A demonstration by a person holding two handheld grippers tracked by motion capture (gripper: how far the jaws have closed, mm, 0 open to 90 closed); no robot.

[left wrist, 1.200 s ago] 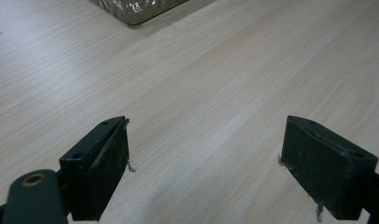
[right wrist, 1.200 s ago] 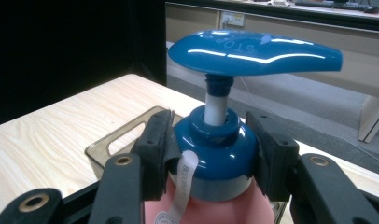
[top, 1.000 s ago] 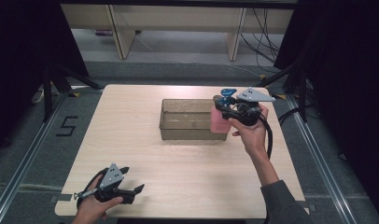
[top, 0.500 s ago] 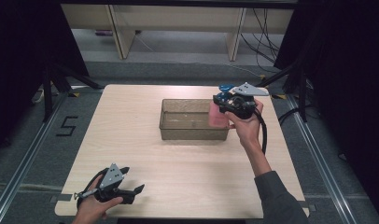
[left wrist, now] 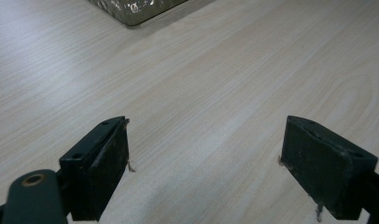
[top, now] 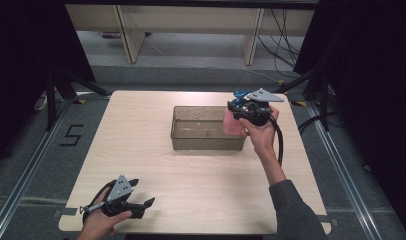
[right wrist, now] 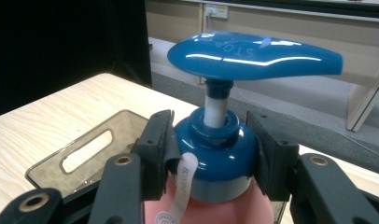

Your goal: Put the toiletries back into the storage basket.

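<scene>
My right tongs [right wrist: 211, 154] clamp the blue collar of a pink pump bottle [top: 233, 122], holding it over the right end of the clear bin [top: 206, 134]. My left tongs [left wrist: 204, 170] rest spread apart on the table [top: 141, 145], near its front left corner.

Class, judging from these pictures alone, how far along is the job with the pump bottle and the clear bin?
Done: the right gripper is clamped on the blue collar of the pink pump bottle. In hand: the bottle hangs at the right end of the clear bin, whether inside it or above the rim I cannot tell. Left: probably release. The left gripper rests open near the table's front edge.
</scene>
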